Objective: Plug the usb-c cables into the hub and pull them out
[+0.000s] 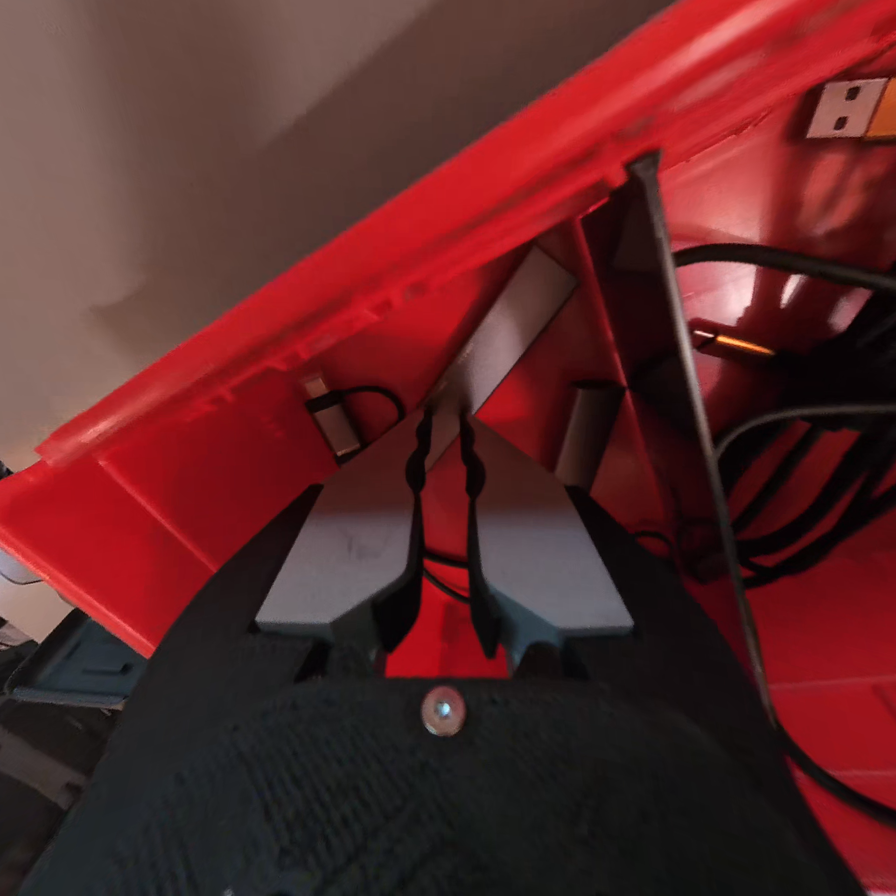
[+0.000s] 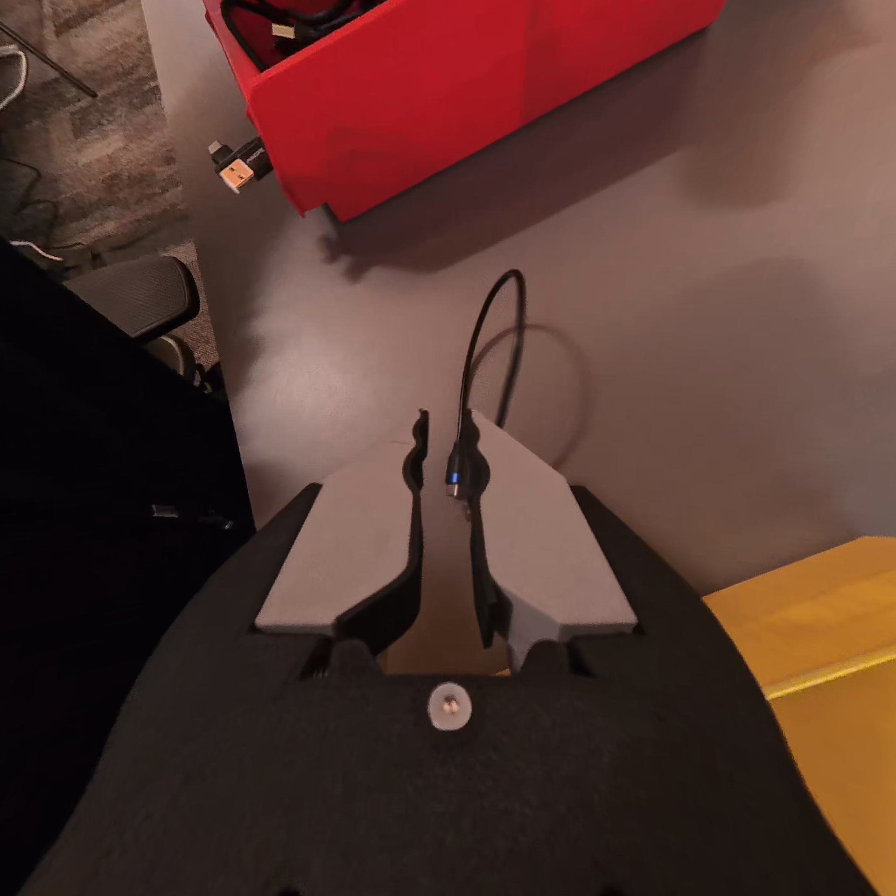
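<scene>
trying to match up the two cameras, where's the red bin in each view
Left wrist view: the red bin fills the middle and right, seen from inside, its rim running from lower left to upper right; the left tongs reach into it.
Right wrist view: the red bin sits at top centre on the grey table, seen from outside.
Shared landmark: the tangle of black cables inside the bin.

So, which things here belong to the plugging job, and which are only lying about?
For the job:
- silver hub in the red bin, at the left hand-held gripper
- black cable with blue-ringed plug, between the right hand-held gripper fingers

Lying about:
- small silver adapter
- cable bundle behind the divider
- orange USB plug beside the bin
- yellow box
</scene>
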A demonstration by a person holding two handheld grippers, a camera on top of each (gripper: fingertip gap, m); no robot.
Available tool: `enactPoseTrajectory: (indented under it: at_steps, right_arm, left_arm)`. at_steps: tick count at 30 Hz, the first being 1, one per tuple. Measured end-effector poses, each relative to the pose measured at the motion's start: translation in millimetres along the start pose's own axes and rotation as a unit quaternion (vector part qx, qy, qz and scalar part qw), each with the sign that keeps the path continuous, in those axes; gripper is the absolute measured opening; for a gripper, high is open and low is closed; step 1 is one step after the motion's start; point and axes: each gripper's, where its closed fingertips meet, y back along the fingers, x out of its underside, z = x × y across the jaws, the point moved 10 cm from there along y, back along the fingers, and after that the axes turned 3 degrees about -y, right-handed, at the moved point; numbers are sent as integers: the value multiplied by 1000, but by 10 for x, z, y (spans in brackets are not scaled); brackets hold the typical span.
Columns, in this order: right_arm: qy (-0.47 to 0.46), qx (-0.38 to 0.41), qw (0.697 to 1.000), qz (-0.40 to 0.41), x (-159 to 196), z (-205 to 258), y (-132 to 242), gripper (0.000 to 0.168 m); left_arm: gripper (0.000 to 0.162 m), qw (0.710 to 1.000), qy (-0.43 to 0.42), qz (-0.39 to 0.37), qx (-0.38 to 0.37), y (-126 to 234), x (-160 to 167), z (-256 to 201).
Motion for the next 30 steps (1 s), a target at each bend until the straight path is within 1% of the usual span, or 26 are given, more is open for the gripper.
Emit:
enactPoseTrajectory:
  at_steps: [1, 2, 3, 4, 6, 8, 11, 12, 14, 16, 17, 18, 20, 21, 22, 25, 27, 30]
  right_arm:
    - [-8, 0, 1000, 0, -2, -20, -2, 18]
    - [-12, -4, 1000, 2, -6, -27, -5, 24]
    - [-13, -7, 1000, 2, -15, -25, -6, 25]
    - [-11, -6, 1000, 0, -33, -20, -6, 26]
    - [-4, -11, 1000, -3, -76, 8, -13, 26]
    - [1, -25, 1000, -3, -105, 52, -32, 26]
    - [5, -35, 999, -1, -112, 97, -46, 26]
    - [6, -35, 999, 0, -103, 102, -40, 27]
    - [4, -38, 999, -2, -82, 105, -18, 27]
    - [1, -45, 999, -6, -65, 102, 13, 26]
    - [1, -48, 999, -8, -61, 99, 30, 26]
    - [1, -51, 999, -11, -62, 93, 48, 26]
    - [3, -58, 998, -18, -73, 75, 86, 25]
    - [3, -59, 998, -22, -82, 57, 107, 25]
    - [2, -59, 998, -26, -93, 34, 127, 24]
    - [-2, -69, 996, -51, -144, -29, 191, 22]
    - [-5, -80, 995, -67, -172, -49, 229, 22]
    - [1, -88, 993, -77, -170, -45, 266, 21]
  left_arm:
    - [15, 1000, -1, -3, -15, 7, 11, 0]
    - [15, 1000, -5, -2, -29, 14, 23, -6]
    - [9, 999, -4, 2, -44, 15, 43, -17]
    - [13, 998, -11, 3, -54, 7, 56, -43]
    - [13, 997, -34, 7, -73, 4, 46, -78]
    - [21, 995, -54, 22, -80, 12, 14, -54]
    - [24, 996, -70, 39, -46, 11, -44, 25]
    - [26, 997, -71, 32, -30, 19, -81, 38]
    - [39, 997, -76, 22, 10, 28, -136, 21]
    - [42, 995, -94, 30, 4, -14, -112, 28]
    - [43, 994, -104, 38, -4, -57, -80, 34]
    - [39, 993, -111, 42, 1, -80, -52, 33]
    - [41, 992, -119, 30, 7, -81, -45, 56]
    - [36, 992, -123, 26, 22, -88, -47, 48]
    - [22, 991, -126, 14, 41, -93, -54, 35]
    - [22, 993, -110, -22, 48, -93, 9, 59]
    - [22, 994, -88, -60, 22, -80, 106, 14]
    - [22, 994, -62, -58, -65, 49, 208, -114]
